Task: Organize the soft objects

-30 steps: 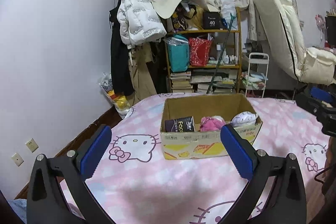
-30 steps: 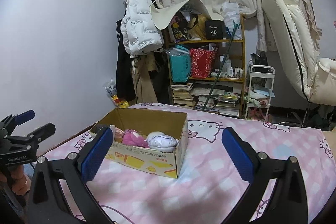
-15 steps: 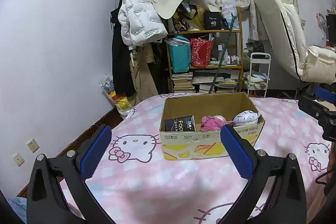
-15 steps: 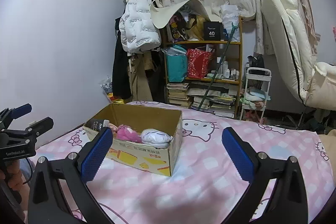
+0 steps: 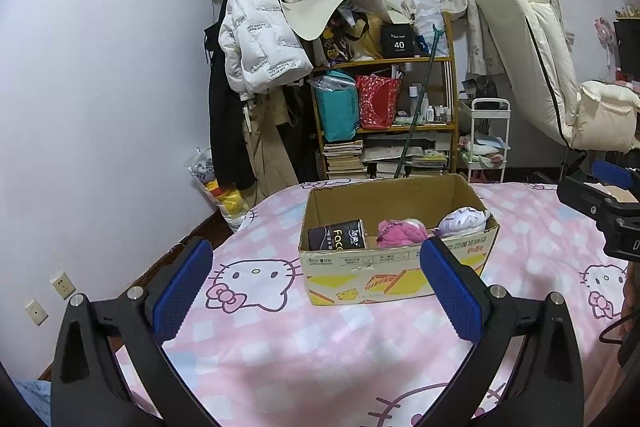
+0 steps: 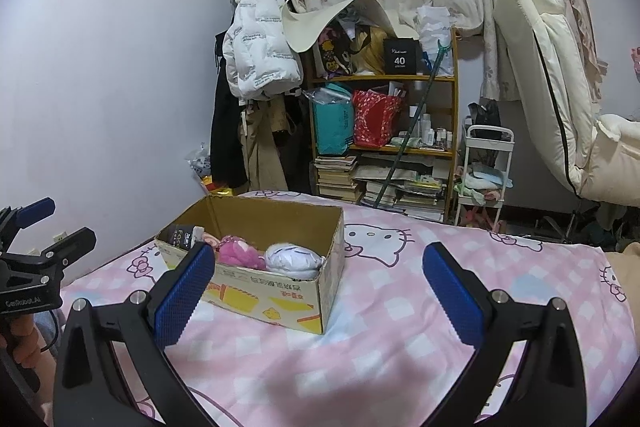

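Left wrist view: cardboard box (image 5: 396,267) mid-bed on pink blanket (image 5: 280,347), holding black tissue pack (image 5: 338,235), pink plush (image 5: 400,231), white plush (image 5: 464,221). Left gripper (image 5: 316,291) spread wide, holding nothing. Right wrist view adds box's side wall; right gripper (image 6: 318,295) also spread, holding nothing. Bookshelf (image 6: 400,147) behind bed.

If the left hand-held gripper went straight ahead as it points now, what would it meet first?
Probably the cardboard box on the bed: its near wall lies ahead of the open left hand-held gripper, right of centre. Depth is unclear.
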A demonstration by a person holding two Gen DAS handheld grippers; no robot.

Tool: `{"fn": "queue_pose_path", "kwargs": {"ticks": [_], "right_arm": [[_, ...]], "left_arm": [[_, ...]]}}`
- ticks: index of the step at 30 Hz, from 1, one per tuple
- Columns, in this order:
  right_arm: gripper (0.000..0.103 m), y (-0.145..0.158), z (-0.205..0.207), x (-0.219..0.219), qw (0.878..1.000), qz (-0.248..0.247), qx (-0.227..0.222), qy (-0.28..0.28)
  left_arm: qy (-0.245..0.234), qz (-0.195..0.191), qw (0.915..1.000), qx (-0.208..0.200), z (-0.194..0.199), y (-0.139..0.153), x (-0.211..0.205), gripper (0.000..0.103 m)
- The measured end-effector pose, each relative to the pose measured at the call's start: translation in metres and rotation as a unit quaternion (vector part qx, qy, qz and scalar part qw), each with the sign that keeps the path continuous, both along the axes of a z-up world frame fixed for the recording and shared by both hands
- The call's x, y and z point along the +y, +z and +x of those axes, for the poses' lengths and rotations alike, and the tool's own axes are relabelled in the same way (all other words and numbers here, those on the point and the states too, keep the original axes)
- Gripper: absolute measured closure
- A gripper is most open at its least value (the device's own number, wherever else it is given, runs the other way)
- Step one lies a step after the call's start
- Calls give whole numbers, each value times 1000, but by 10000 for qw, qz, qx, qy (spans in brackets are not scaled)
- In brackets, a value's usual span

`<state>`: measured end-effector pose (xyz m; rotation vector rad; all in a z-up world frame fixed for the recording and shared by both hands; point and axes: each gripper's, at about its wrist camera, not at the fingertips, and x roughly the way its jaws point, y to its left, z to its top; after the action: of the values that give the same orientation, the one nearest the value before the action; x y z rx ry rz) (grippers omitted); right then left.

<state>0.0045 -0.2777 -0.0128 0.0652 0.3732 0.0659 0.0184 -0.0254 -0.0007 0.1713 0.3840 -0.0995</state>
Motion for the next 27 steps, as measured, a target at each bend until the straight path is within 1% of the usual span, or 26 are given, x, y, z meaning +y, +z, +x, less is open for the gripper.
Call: {"fn": "queue_pose_path", "kwargs": {"ticks": [9,23,27], "right_arm": [[0,-3,4,-3,9999,104,75,-81],[0,-4,6,-2,9999,104,55,-80],[0,-5,6,-3,9999,106,59,-73]], "left_arm": [[40,-56,10000,47,4,-1,3,1],[213,-114,9995,184,12,-3,8,1],[192,-102,9996,190,12,-4,8,1]]}}
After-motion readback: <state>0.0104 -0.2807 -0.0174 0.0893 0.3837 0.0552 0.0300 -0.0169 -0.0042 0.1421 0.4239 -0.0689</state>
